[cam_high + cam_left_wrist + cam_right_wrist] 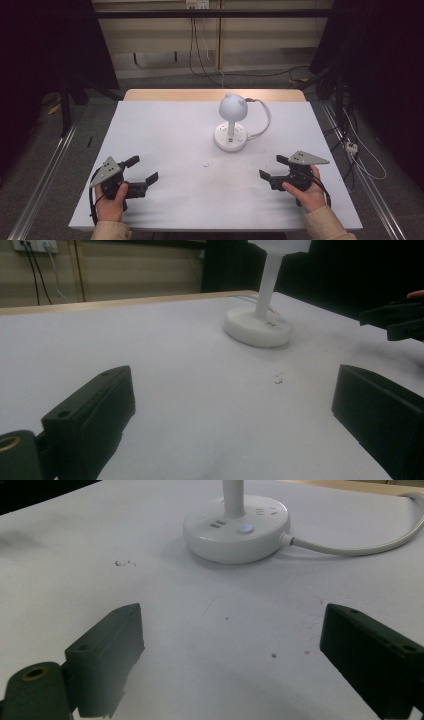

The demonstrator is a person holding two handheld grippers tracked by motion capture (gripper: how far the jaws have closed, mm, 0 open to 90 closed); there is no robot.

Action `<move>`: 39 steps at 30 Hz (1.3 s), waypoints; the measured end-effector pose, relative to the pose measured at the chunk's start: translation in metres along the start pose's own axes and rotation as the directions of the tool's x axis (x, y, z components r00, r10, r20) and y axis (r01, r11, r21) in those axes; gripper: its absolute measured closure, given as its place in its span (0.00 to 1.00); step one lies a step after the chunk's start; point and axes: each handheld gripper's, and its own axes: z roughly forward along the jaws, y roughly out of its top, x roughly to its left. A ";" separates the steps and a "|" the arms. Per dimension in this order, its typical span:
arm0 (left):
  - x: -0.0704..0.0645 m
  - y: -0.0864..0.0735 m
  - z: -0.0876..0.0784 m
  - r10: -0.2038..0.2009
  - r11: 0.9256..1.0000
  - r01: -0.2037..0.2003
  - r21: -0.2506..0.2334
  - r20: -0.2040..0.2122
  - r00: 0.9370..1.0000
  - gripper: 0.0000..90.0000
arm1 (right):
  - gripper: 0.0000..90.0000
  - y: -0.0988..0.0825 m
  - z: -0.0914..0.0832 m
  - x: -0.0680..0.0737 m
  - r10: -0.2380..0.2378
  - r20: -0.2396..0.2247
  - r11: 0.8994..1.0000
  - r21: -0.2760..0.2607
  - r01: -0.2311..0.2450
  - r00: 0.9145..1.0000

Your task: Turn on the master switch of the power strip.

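A white desk lamp [232,111] with a rounded, eared head stands on a round base [230,137] at the table's middle back. The base [236,527] carries sockets and a small button [244,529], and its stem [266,286] rises out of the left gripper view. My left gripper [142,169] rests at the near left, held in a hand, open with nothing between its fingers. My right gripper [272,167] sits at the near right, also open, jaws pointing left toward the table's middle. Both are well short of the lamp.
The white table [165,130] has a wooden strip along its far edge [175,94]. A white cord [263,120] loops from the lamp base off the back right. Small dark specks [125,563] lie in front of the base. Cables and a power strip [351,146] lie on the floor at right.
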 end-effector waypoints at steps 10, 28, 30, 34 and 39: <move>0.000 0.000 0.001 0.002 1.000 -0.002 0.003 -0.003 1.000 0.04 | 0.12 -0.007 -0.008 0.000 -0.002 0.003 1.000 -0.001 0.002 1.000; -0.001 0.000 0.002 0.016 1.000 -0.016 0.024 0.000 1.000 0.04 | 0.12 -0.015 -0.024 0.002 -0.019 -0.005 1.000 -0.003 0.019 1.000; -0.002 0.000 0.003 0.011 1.000 -0.011 0.019 -0.003 1.000 0.04 | 0.12 -0.016 -0.025 0.002 -0.020 -0.005 1.000 -0.003 0.020 1.000; -0.003 0.000 0.004 0.013 1.000 -0.013 0.024 0.000 1.000 0.04 | 0.12 -0.017 -0.028 0.002 -0.028 -0.001 1.000 -0.001 0.028 1.000; -0.003 0.000 0.003 0.013 1.000 -0.013 0.024 -0.004 1.000 0.04 | 0.12 -0.019 -0.033 0.000 -0.027 0.003 1.000 -0.006 0.027 1.000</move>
